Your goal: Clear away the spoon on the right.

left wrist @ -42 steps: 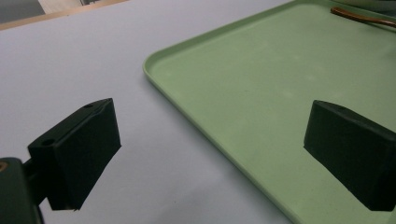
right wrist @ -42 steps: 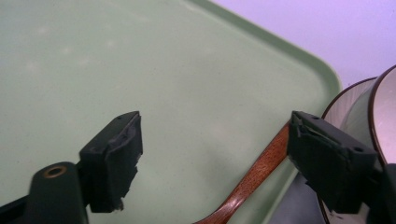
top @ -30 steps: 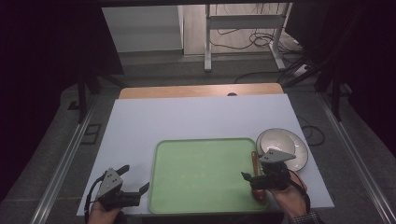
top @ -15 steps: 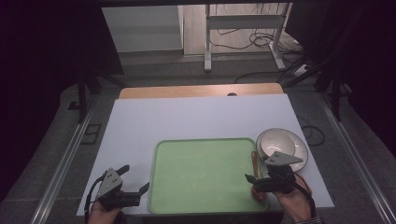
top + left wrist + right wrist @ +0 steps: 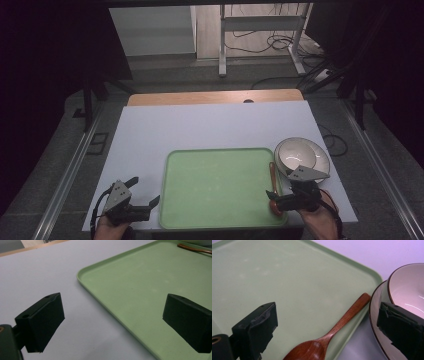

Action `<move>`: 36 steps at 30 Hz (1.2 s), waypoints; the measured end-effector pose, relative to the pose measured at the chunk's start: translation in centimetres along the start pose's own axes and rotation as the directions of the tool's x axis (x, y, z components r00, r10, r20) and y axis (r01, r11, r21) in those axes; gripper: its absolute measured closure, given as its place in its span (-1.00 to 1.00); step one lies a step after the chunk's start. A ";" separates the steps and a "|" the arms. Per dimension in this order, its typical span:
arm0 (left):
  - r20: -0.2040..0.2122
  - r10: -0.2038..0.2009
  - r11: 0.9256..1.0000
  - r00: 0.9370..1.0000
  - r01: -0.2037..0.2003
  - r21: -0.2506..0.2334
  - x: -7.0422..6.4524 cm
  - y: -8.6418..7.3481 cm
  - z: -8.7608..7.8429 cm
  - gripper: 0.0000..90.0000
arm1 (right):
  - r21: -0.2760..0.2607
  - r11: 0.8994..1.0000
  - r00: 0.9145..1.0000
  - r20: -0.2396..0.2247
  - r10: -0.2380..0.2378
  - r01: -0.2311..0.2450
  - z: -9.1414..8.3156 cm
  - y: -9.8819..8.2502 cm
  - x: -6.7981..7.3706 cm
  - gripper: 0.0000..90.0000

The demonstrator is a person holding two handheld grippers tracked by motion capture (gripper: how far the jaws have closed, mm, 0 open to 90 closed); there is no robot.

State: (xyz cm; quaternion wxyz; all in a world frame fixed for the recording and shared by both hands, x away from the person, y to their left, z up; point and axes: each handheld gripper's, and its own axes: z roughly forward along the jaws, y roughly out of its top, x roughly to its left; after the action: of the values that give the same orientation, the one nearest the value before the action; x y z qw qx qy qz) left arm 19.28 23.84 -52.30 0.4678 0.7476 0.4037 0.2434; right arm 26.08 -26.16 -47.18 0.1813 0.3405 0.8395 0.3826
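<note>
**Spoon laid on the tray, bowl left outside it**

The wooden spoon (image 5: 329, 336) is seen lying on the right edge of the green tray (image 5: 220, 187), with its scoop end near the front corner and its handle pointing away toward the bowl. It is judged that the spoon has been set down, because nothing is gripped by the right tool (image 5: 278, 195). Its jaws have just been opening and are now stood wide, with the spoon lying loose between them and the pads off it. The left tool (image 5: 146, 192) is held wide too, just left of the tray, with nothing in it.

The white bowl (image 5: 296, 155) is sat on a plate (image 5: 322, 157), just right of the tray's far right corner. It may be what is left to be moved.

The tray is flat, smooth and green, with round corners and a low raised rim. The spoon is brown, shiny wood. The bowl is round and glossy, with a thin dark rim. The table (image 5: 200, 130) is covered with a plain pale sheet.
</note>
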 end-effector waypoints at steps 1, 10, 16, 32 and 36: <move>0.000 0.000 1.000 1.000 0.000 0.000 0.0 0.0 0.0 -0.93 | -0.002 1.000 1.000 0.001 0.000 0.000 -0.1 -0.1 0.0 -0.95; -0.001 -0.001 1.000 1.000 0.001 -0.001 0.0 0.0 0.0 -0.93 | -0.023 1.000 1.000 0.013 0.016 -0.016 -1.0 -0.6 0.0 -1.00; -0.001 -0.002 1.000 1.000 0.002 0.001 0.0 0.0 0.0 -0.93 | -0.036 0.998 0.999 0.027 0.045 -0.044 -1.7 -1.2 -0.3 -1.00; -0.002 -0.006 1.000 1.000 0.006 0.000 0.0 0.0 0.0 -0.93 | -0.058 0.996 0.993 0.093 0.078 -0.072 -4.0 -3.2 -0.8 -1.00; -0.002 -0.007 1.000 1.000 0.007 0.000 0.1 0.0 0.0 -0.93 | -0.067 0.995 0.990 0.113 0.085 -0.077 -4.7 -3.8 -1.0 -1.00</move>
State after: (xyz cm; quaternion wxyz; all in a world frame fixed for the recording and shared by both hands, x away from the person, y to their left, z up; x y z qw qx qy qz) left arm 19.30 23.90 -52.32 0.4684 0.7459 0.4066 0.2426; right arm 22.49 -31.15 -47.05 0.2245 0.3901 0.8008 0.3952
